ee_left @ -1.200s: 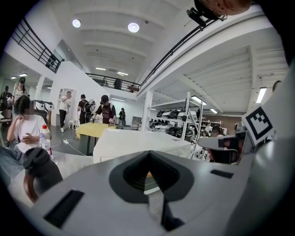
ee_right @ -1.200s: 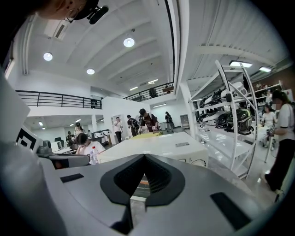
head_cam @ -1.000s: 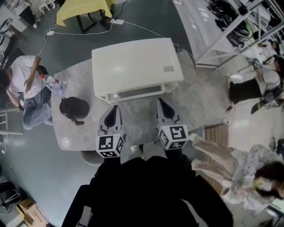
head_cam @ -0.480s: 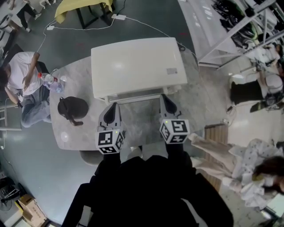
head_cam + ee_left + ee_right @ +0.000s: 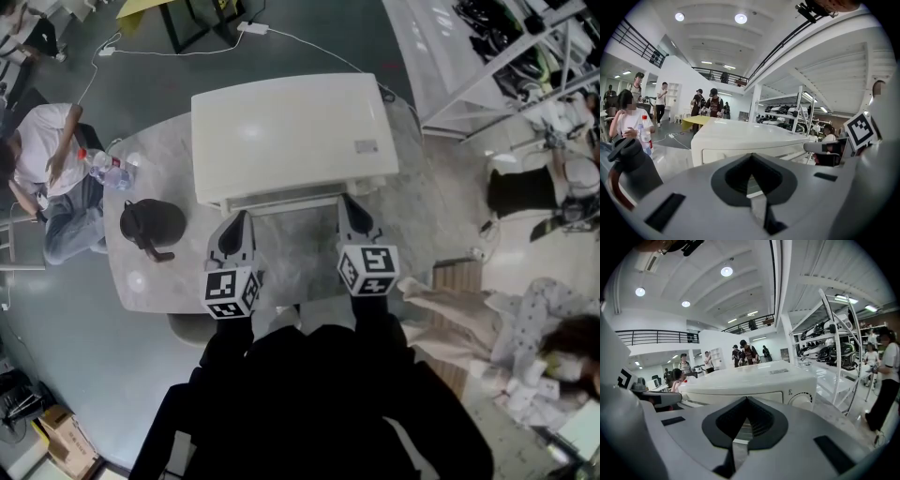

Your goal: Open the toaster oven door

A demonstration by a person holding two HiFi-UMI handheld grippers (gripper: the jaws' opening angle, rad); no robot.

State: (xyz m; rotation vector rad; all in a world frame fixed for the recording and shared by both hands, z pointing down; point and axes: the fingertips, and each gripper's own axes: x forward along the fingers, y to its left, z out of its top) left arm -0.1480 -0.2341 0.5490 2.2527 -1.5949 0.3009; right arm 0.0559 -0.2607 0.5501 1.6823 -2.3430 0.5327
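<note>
Now close up to toaster oven [image 5: 291, 131] front, nearer than a second ago. Left hand-held gripper [image 5: 236, 227] and right hand-held gripper [image 5: 350, 210] with jaws together, empty. Door [image 5: 286, 199] closed, not yet gripped.

The grey left gripper [image 5: 240, 223] and right gripper [image 5: 347, 206] bear black-and-white marker cubes [image 5: 232, 292]; clothing [image 5: 319, 403] seems black.

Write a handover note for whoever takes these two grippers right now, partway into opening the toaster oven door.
Left gripper: jaws together, empty, just before the left part of the toaster oven front.
Right gripper: jaws together, empty, at the front's right part, by the dial.
Oven stands on the grey table; its door is shut. A black jug stands to the left, apart.
Done: approach only.
Left: open the jaws, take hold of the door, probably at its top edge, and pull it down.
</note>
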